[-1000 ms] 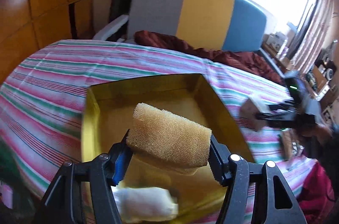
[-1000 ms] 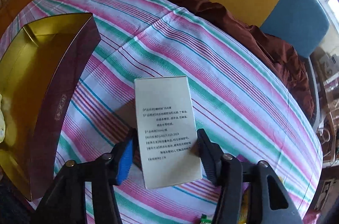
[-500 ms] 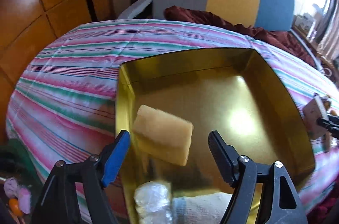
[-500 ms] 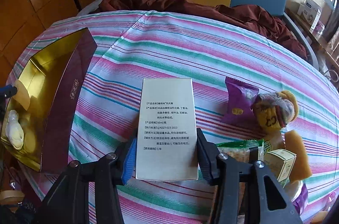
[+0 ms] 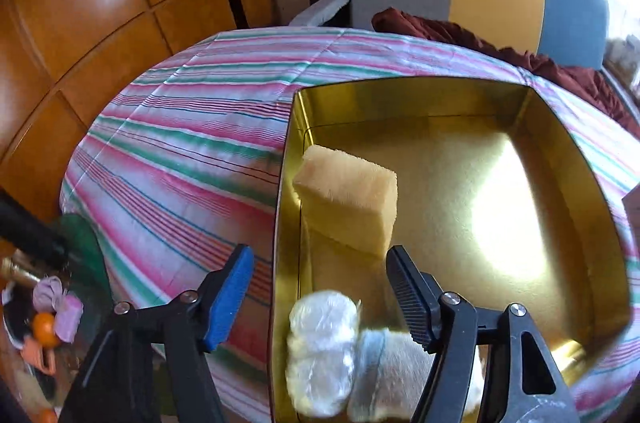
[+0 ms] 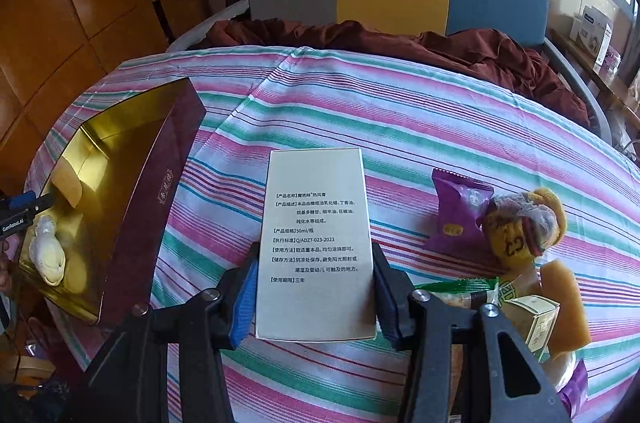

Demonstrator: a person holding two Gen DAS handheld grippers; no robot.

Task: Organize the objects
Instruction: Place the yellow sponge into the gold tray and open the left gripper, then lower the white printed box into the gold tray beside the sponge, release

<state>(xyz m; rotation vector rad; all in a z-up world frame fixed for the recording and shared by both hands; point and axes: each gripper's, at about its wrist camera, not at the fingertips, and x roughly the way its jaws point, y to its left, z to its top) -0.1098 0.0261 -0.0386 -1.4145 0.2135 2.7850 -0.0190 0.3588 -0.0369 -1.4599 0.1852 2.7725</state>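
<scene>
Left wrist view: my left gripper (image 5: 318, 287) hangs with jaws apart, holding nothing, over the near left wall of the gold tin (image 5: 576, 159). The yellow sponge (image 5: 348, 201) lies inside by the left wall; I judge it light, soft and compressible, best pinched across its 2 long faces. A plastic-wrapped bundle (image 5: 324, 351) lies at the tin's near end.

Right wrist view: my right gripper (image 6: 314, 287) clamps the white carton (image 6: 316, 243) by its 2 narrow sides, above the striped cloth (image 6: 400, 127). I judge it light, stiff-walled and crushable, so moderate pressure suffices.
</scene>
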